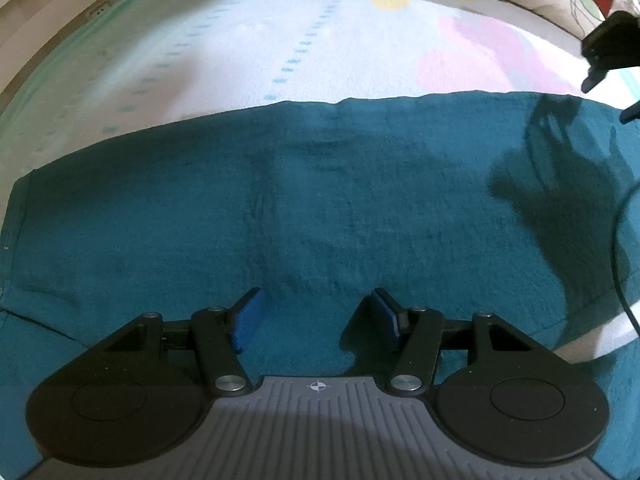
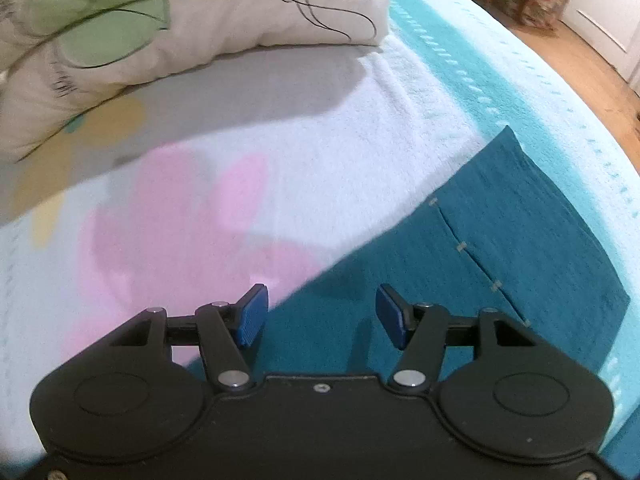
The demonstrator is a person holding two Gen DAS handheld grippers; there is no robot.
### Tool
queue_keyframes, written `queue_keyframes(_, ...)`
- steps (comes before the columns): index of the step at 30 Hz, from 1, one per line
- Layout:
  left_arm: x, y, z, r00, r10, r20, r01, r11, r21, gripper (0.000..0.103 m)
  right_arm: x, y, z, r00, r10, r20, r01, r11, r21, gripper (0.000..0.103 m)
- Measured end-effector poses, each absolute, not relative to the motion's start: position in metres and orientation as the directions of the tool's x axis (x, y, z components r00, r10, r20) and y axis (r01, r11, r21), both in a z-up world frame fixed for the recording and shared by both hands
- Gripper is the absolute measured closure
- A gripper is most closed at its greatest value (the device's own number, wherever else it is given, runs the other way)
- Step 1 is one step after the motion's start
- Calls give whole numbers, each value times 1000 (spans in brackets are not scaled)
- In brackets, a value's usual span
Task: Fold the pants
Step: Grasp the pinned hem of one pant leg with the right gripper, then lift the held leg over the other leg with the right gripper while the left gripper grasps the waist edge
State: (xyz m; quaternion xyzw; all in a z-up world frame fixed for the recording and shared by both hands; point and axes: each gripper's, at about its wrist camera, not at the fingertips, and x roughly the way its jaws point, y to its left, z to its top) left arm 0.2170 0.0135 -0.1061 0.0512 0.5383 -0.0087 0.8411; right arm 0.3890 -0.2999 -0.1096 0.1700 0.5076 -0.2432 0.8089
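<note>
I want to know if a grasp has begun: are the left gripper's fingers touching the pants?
Cannot tell. In the left wrist view the left gripper is open over the pants, nothing between its fingers; any gap is unclear.

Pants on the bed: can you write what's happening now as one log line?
pants: flat on blanket | left gripper: open, empty | right gripper: open, empty

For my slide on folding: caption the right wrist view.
Open right tongs above the edge of teal pants spread on a towel-covered bed, pillow behind.
</note>
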Motion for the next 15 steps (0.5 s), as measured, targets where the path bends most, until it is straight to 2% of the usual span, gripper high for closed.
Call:
queue_keyframes(3,218,12,-106,421,40,-906,74,994,78,45,395,-310,-125,296,-224,-929,609,793,3,41)
queue_keyframes(5,221,14,-106,420,34,-907,72,995,70,45,393,-315,-126,313,-210,-926,628,777,36,42)
queue_keyframes(7,222,15,-105,417,26,-908,67,996,59,45,386,-318,-124,307,-209,-928,623,781,30,61)
queue_keyframes(8,222,16,-104,417,21,-909,66,996,53,46,382,-319,-122,311,-195,-930,607,794,37,92)
queue_keyframes(9,223,17,-103,418,11,-909,66,997,43,46,376,-322,-119,317,-173,-932,602,797,57,94)
queue_keyframes(15,225,25,-93,434,-68,-899,67,997,-43,47,314,-339,-100,388,-93,-917,581,797,165,95)
